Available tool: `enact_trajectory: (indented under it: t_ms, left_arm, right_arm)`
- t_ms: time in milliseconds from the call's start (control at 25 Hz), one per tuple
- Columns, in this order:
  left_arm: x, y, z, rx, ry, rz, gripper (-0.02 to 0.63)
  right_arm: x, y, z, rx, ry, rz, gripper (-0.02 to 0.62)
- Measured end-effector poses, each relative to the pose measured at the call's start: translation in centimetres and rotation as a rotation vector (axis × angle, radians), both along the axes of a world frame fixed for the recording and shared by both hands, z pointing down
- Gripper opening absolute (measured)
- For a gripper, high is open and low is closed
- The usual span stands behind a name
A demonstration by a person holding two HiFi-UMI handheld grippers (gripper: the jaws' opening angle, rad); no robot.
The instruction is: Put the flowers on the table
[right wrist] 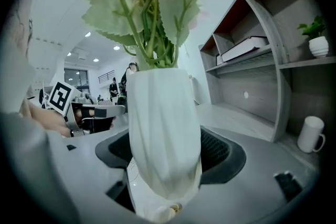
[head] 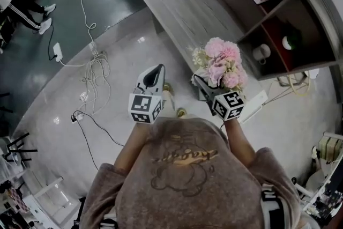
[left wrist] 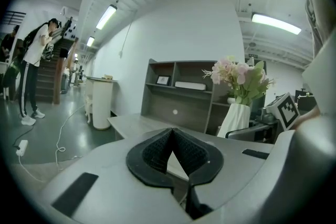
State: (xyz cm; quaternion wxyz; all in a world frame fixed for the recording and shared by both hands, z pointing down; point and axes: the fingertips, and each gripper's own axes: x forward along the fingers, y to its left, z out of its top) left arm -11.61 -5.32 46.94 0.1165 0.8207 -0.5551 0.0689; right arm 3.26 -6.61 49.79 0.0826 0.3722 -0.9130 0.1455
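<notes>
**Holding the Flowers Aloft by the Vase, Short of the Table**

Keeping the left gripper (head: 158, 71) idle at the left, pads pressed together on nothing, well apart from the bouquet.

Carrying the flowers (head: 222, 61) in the right gripper (head: 199, 82), clamping both jaws around the lower body of the white vase (right wrist: 163, 128) rather than on any stem. Holding it upright in the air by the near end of the table (head: 182, 8), not yet resting on it.

Judging the vase as stiff, smooth and probably slippery, breakable if dropped or knocked against the table's edge. Taking the pink blooms and green leaves for soft, light and top-heavy, liable to sway and tip the load. Reckoning the present low, broad hold on the vase wall to be the right place, since gripping stems or petals would crush them and steady nothing.

Treating the vase as the one container in hand, filled with the stems. Being unable to tell whether water is inside, so favouring a level carry.

Seeing bare grey boards along the table's length. Noting, further right, the shelf unit (head: 278, 24) against the table's far side, holding a white mug (right wrist: 311, 134) in a lower bay, a small potted plant (right wrist: 318, 39) above it and flat books (right wrist: 247, 47) on an upper shelf.
</notes>
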Motion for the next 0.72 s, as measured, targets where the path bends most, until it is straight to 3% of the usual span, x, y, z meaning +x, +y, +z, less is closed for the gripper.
enact_trajectory:
  t_ms: [720]
  left_arm:
    - [-1.7,-15.0,-1.2,-0.005,-0.020,0.251,0.018]
  right_arm:
    - [-3.3,-12.5,-1.8,0.032,-0.004,0.196,0.351]
